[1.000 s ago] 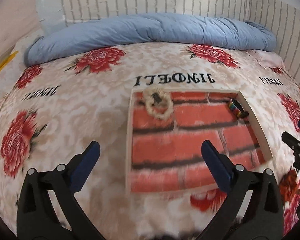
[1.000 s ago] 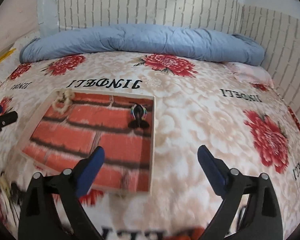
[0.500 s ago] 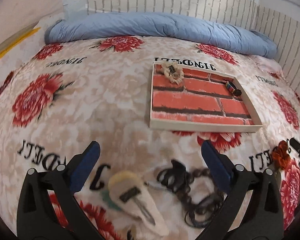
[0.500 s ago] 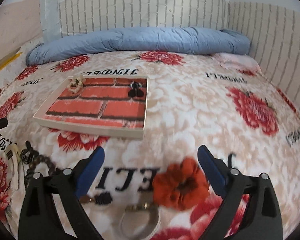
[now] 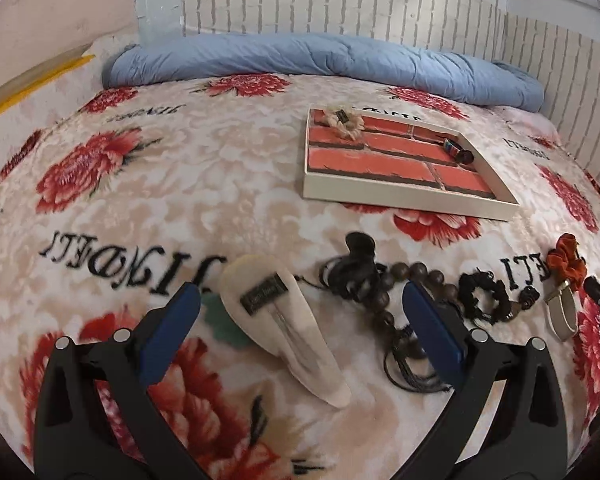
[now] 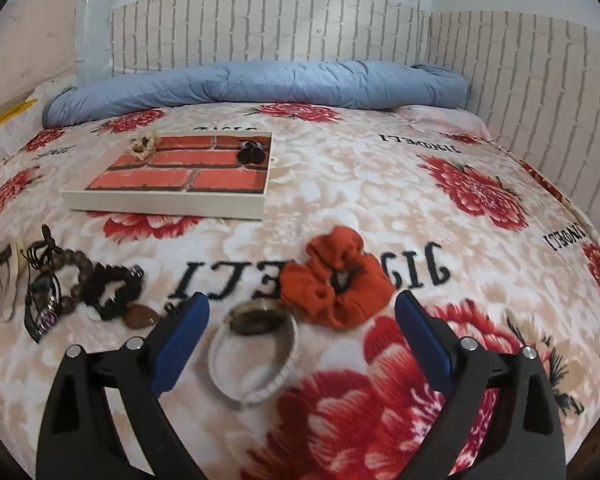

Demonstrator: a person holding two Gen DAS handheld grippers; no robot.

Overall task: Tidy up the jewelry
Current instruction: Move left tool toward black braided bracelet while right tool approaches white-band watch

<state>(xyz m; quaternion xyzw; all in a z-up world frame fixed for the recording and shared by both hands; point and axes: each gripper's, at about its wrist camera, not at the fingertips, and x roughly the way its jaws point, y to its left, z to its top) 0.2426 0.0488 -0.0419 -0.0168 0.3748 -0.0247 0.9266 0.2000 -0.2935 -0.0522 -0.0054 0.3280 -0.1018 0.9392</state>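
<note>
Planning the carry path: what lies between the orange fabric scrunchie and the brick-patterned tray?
Nothing. In the right wrist view, only bare floral blanket separates the orange fabric scrunchie from the brick-patterned tray.

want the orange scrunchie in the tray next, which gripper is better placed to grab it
Right. The orange scrunchie lies just ahead of the open right gripper, near the line between its jaws. For the left gripper it sits far off to the side, with the cream hair clip in front instead.
</note>
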